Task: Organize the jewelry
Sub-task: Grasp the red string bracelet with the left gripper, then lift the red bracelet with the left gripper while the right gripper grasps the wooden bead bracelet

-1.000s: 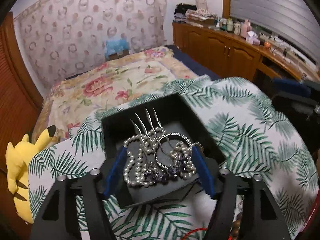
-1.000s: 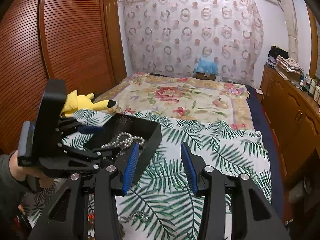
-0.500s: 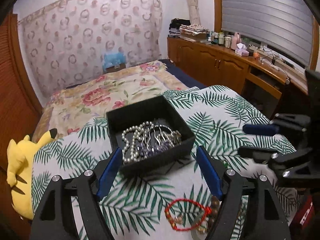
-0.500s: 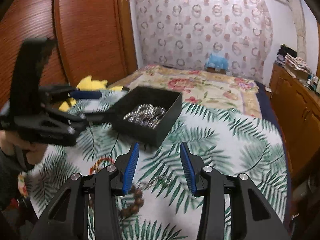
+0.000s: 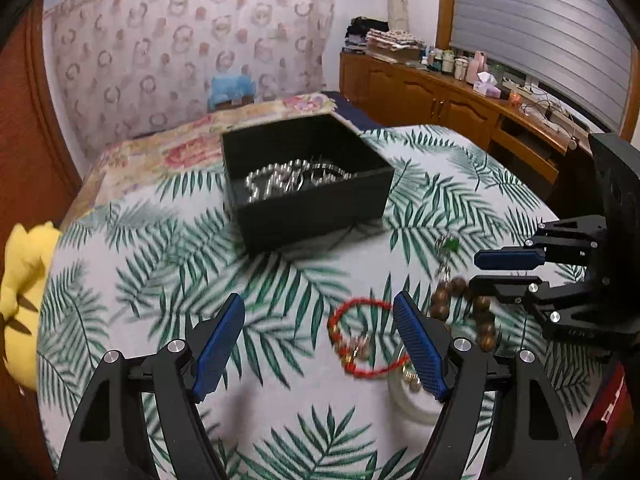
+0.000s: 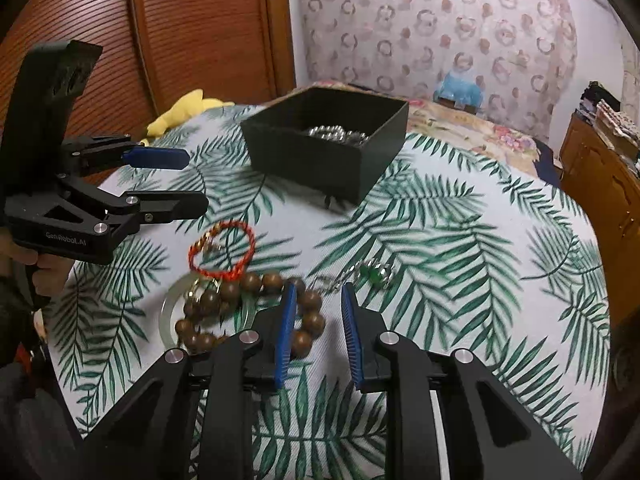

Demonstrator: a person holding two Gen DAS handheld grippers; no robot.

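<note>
On the palm-print bed cover [image 6: 460, 240], lower centre, my right jaws were closing, empty, beside the wooden bead bracelet [image 6: 256, 304]: rigid beads, slack string; pinch across one bead. Left jaws apart.

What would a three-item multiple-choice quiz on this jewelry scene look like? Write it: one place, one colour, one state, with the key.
1. Where do the pearls lie?
A. on the leaf-print cloth
B. in the black box
C. on the yellow plush

2. What colour is the cord bracelet?
A. red
B. blue
C. white

3. How does the left hand-held gripper stand?
A. shut on the wooden beads
B. shut on the box
C. open, holding nothing

Key: B, pearls show inside the box walls; A, the cord loop is red; C, its blue pads stand wide apart over the cloth.
</note>
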